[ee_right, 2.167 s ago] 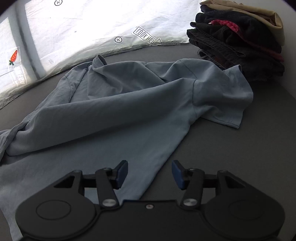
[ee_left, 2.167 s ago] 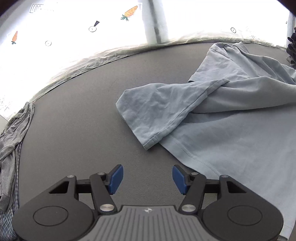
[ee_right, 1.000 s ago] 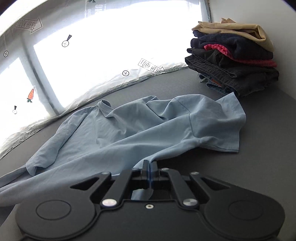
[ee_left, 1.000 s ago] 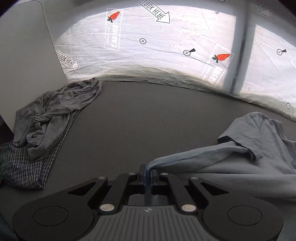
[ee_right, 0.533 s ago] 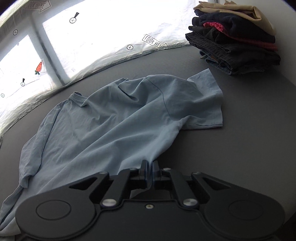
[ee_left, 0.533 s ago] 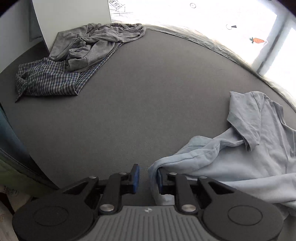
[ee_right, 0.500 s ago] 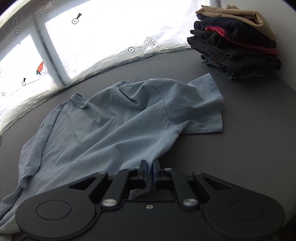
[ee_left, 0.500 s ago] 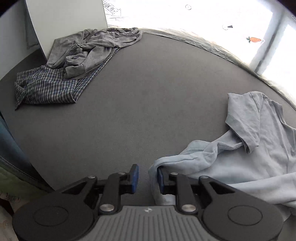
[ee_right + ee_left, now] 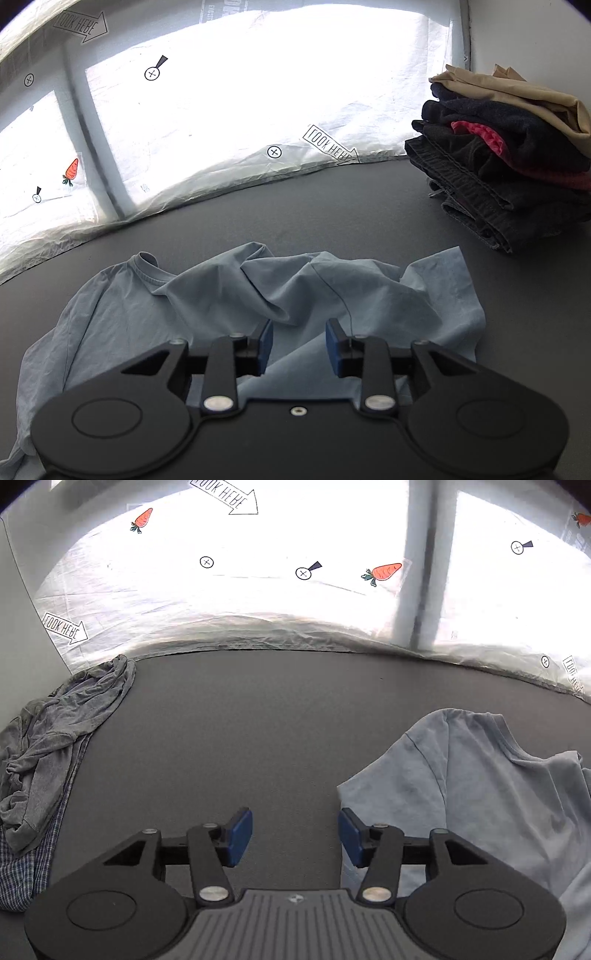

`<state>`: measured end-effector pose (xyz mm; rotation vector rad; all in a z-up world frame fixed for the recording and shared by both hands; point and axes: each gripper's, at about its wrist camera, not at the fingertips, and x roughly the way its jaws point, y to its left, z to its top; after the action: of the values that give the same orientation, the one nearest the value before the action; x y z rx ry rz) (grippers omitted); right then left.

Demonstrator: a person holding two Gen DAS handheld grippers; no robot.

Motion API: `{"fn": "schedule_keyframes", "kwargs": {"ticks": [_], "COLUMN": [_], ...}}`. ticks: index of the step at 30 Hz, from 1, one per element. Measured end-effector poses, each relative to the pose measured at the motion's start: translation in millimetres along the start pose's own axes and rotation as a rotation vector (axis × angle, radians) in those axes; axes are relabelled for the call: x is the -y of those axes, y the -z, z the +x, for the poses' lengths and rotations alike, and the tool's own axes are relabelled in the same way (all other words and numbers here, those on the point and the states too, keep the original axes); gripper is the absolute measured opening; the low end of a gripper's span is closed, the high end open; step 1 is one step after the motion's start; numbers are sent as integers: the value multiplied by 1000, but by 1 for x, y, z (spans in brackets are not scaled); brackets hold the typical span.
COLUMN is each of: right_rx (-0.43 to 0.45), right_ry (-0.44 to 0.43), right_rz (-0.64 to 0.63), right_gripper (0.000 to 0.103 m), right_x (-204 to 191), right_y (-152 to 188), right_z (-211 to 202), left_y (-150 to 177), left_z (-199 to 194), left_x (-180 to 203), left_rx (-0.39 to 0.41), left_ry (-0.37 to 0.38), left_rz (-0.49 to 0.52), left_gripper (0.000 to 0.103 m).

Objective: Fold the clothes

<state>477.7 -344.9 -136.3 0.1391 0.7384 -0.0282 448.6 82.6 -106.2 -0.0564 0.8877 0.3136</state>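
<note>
Dark grey desk (image 9: 280,716) carrying all the clothing, bounded at its far edge by a bright plastic sheet (image 9: 258,602) printed with carrots, arrows and cross marks. Light blue shirt (image 9: 229,295), the largest garment, lying crumpled and unfolded on the desk directly ahead of and beneath the right tongs (image 9: 299,347), collar up and to their left, one sleeve spread to their right; in the left wrist view the same shirt (image 9: 491,794) lies to the right of the left tongs (image 9: 295,832), its sleeve edge just beside the right blue pad. Stack (image 9: 513,158) of folded dark, red and tan clothes, far ahead and to the right of the right tongs, well apart from the shirt. Grey garment (image 9: 62,734) heaped over a checked cloth (image 9: 22,871), far to the left of the left tongs at the desk's edge. Left tongs: jaws opening, about half apart, bare desk between the pads, nothing gripped. Right tongs: jaws opening, a narrower gap, shirt fabric seen below and between the pads but not pinched by them.
</note>
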Motion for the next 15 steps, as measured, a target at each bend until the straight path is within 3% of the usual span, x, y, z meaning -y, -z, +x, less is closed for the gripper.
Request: {"fn": "schedule_keyframes", "kwargs": {"ticks": [6, 12, 14, 15], "right_rx": [-37, -109, -161, -182], "right_ry": [-4, -82, -102, -104], "right_rz": [-85, -47, -44, -52], "right_gripper": [45, 47, 48, 48], "right_x": [-20, -21, -22, -24], "right_y": [-50, -79, -82, -81], "right_z": [83, 157, 178, 183], "left_y": [-57, -70, -67, -66], "left_z": [84, 171, 193, 197], "left_x": [72, 149, 164, 166], "left_rx": [-28, -88, -124, -105], "left_ry": [94, 170, 174, 181], "left_rz": [162, 360, 405, 403], "left_gripper": [65, 66, 68, 70]}}
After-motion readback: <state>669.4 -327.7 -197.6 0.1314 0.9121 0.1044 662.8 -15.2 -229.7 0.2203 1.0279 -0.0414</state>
